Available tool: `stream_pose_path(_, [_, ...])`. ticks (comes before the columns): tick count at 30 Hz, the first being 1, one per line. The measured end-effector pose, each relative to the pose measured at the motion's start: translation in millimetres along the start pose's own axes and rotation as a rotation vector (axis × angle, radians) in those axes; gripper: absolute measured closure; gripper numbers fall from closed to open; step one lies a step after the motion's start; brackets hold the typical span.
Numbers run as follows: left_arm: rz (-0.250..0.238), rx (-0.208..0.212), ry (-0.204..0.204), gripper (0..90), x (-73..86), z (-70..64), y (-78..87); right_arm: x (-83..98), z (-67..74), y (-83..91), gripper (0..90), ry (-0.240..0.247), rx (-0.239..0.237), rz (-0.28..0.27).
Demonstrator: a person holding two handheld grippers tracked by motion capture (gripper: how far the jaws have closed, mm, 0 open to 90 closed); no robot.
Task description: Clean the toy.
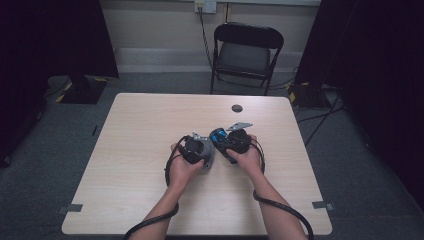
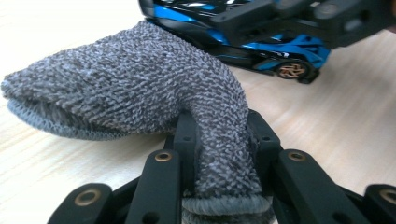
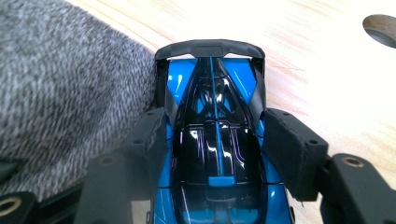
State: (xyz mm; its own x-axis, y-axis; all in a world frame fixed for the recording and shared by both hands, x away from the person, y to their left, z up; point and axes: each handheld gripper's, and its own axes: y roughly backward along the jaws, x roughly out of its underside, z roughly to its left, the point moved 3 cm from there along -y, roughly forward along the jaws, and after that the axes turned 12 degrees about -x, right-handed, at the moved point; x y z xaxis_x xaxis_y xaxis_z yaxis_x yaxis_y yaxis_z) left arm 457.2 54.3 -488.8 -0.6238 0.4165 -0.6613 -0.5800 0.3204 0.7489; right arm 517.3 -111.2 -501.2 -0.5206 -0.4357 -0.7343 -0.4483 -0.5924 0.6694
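Note:
A grey knitted sock (image 2: pixel 140 84) lies bent over the wooden table, and my left gripper (image 2: pixel 223 123) is shut on its narrow end. In the high view the sock (image 1: pixel 206 152) hangs from the left gripper (image 1: pixel 199 150) at the table's middle. A blue and black toy car (image 3: pixel 217 140) sits between the pads of my right gripper (image 3: pixel 217 121), which press on both its sides. The car (image 1: pixel 219 136) and the right gripper (image 1: pixel 226 140) are just to the right of the sock. The sock (image 3: pixel 60 93) touches the car's left flank. From the left gripper view the car (image 2: pixel 280 51) rests wheels-down beyond the sock.
The light wooden table (image 1: pixel 150 125) has a round cable hole (image 1: pixel 237 108) behind the grippers, which also appears in the right gripper view (image 3: pixel 380 28). A black folding chair (image 1: pixel 245 50) stands past the far edge. Cables trail from both grippers toward the near edge.

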Motion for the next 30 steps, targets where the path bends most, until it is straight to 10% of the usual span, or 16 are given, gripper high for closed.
stream_pose_path(30, [-0.011, 0.125, -0.045, 70.4, 14.9, -34.6, 12.1, -0.6, 0.4, -0.6, 40.6, 0.001, 0.006, 0.003])
